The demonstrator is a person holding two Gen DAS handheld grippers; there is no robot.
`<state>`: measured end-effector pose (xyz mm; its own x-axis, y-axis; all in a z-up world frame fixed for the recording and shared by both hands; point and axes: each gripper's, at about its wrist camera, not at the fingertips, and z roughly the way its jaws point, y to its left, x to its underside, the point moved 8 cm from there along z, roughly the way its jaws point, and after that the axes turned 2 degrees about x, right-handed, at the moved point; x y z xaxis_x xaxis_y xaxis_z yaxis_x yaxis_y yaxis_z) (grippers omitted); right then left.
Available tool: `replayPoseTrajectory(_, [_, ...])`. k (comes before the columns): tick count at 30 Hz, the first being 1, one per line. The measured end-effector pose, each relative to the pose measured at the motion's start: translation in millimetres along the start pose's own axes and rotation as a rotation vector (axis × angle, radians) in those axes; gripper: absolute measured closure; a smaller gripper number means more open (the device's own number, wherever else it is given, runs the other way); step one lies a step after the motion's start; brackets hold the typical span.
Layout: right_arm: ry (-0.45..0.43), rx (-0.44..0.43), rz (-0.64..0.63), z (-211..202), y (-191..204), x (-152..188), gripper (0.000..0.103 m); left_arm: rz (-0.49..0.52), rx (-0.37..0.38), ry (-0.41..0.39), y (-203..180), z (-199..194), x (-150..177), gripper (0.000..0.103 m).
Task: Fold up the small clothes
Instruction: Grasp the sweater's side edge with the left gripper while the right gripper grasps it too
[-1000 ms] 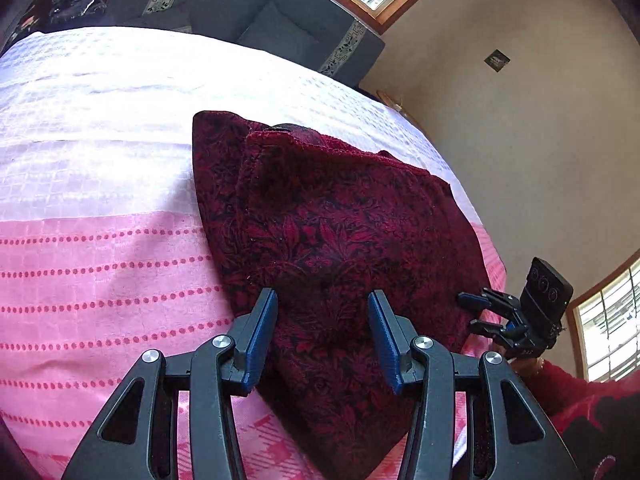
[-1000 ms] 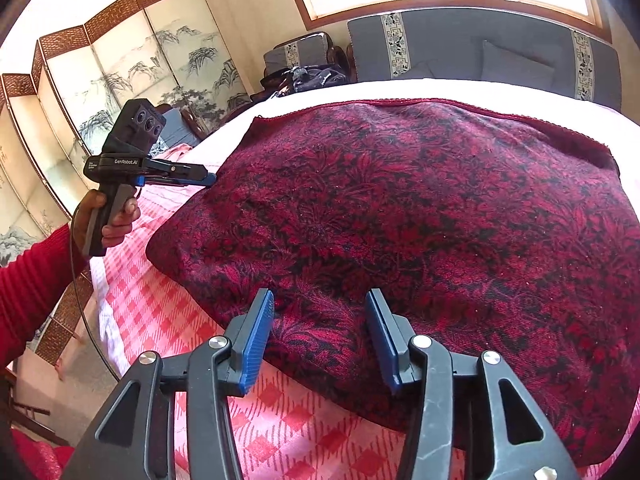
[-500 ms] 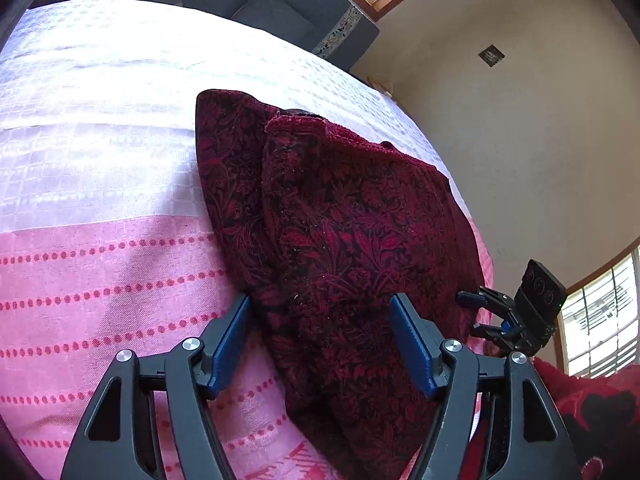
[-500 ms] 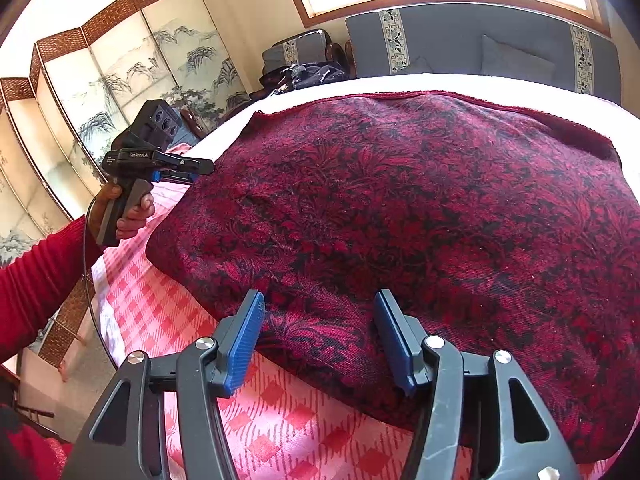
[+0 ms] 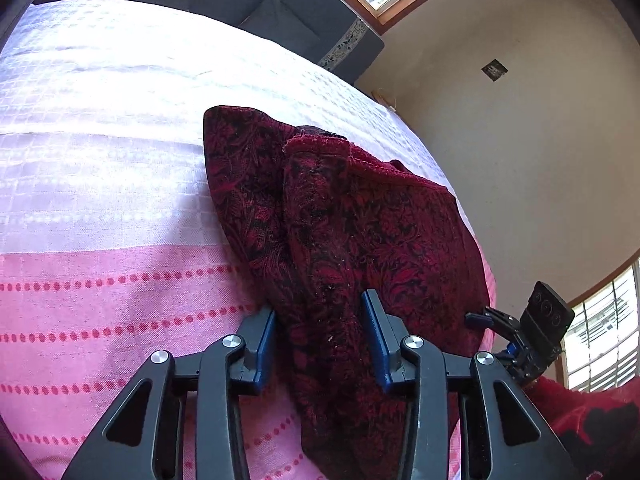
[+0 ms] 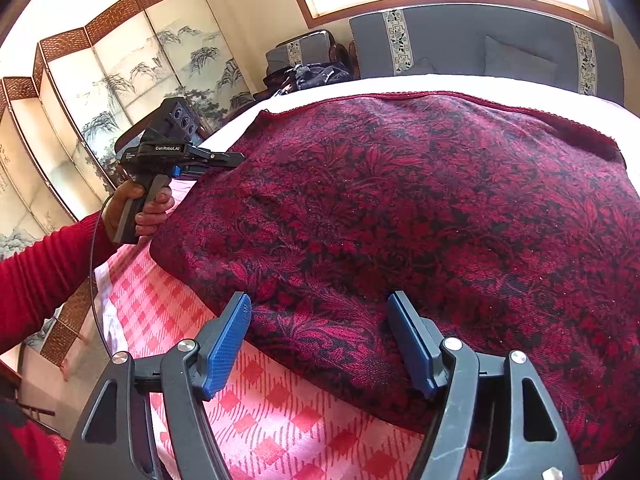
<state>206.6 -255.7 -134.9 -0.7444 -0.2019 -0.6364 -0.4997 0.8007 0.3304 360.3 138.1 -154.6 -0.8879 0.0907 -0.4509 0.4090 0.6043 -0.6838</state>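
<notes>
A dark red floral garment lies folded on the bed, its hemmed edge at the far side. My left gripper is open, its blue pads on either side of a raised fold at the garment's left edge; I cannot tell if they touch it. The garment fills the right wrist view. My right gripper is open wide at the garment's near edge, its pads over the cloth. The left gripper shows in the right wrist view at the garment's left edge. The right gripper shows in the left wrist view.
The bed has a pink and white checked cover. A grey cushioned sofa stands behind the bed under a window. A painted folding screen stands at the left. A person's red sleeve is at the bed's left side.
The left gripper has moved forward and narrowed around the raised fold at the garment's left edge. The right gripper has opened wider at the near edge.
</notes>
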Motion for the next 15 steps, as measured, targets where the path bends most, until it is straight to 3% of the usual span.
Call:
replayPoseTrajectory(2, [0.0,-0.003,0.002,-1,1,0,0.034,0.012,0.013,0.003,-6,4,0,0.052])
replayPoseTrajectory(5, [0.0,-0.01,0.002,-1,1,0,0.032,-0.006,-0.022,-0.012,-8,8,-2,0.051])
replayPoseTrajectory(10, [-0.012,-0.005,0.016,-5,-1,0,0.031,-0.036,-0.155,-0.055,-20,11,-6,0.077])
replayPoseTrajectory(15, [-0.102,-0.064,0.096,-28,-2,-22,0.032,-0.017,-0.182,-0.08,-51,-1,-14,0.08])
